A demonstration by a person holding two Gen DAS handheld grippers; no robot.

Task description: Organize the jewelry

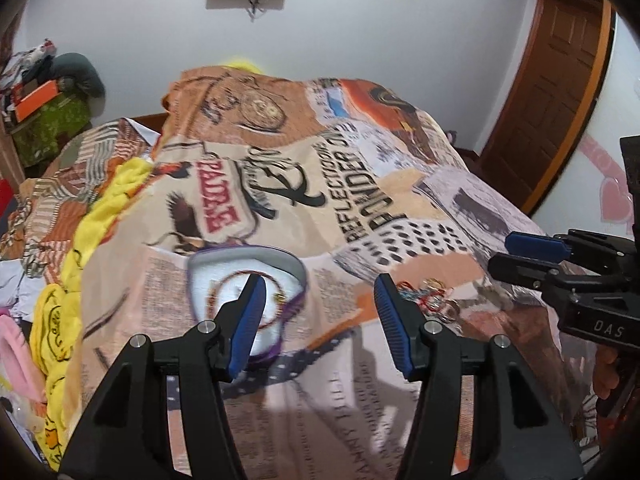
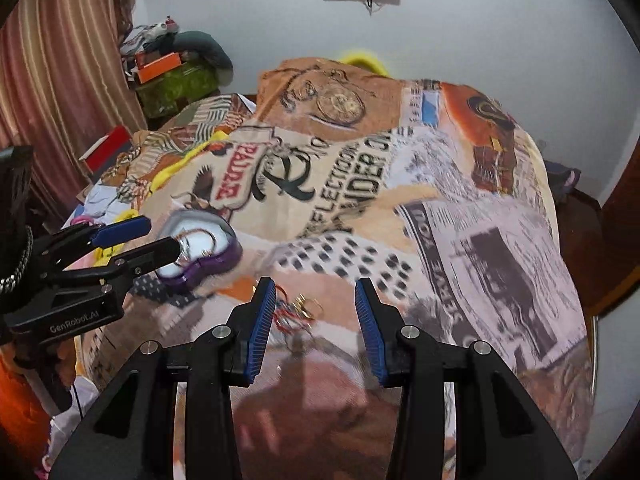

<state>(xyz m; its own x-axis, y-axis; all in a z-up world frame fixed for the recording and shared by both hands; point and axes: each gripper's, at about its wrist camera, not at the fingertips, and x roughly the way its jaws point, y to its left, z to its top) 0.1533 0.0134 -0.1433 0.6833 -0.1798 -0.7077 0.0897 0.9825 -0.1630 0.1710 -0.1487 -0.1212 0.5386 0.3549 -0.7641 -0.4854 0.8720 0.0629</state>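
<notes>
Left gripper (image 1: 320, 300): jaws apart and empty, held over the printed blanket (image 1: 360, 168), its left pad above the tray.
Right gripper (image 2: 316, 304): jaws narrower, nothing between them, poised just near of the jewelry.
Jewelry pile (image 2: 298, 310): tangled rings and red cord, loose on the blanket, right of the purple tray (image 2: 224, 260).
Tray: holds a bracelet (image 1: 240, 284) on a white lining.
Risk, tangle: pinching one piece may drag the whole cluster.
Risk, cloth: soft fabric may be caught by the pads.
Risk, crowding: the grippers sit near each other and may collide.
</notes>
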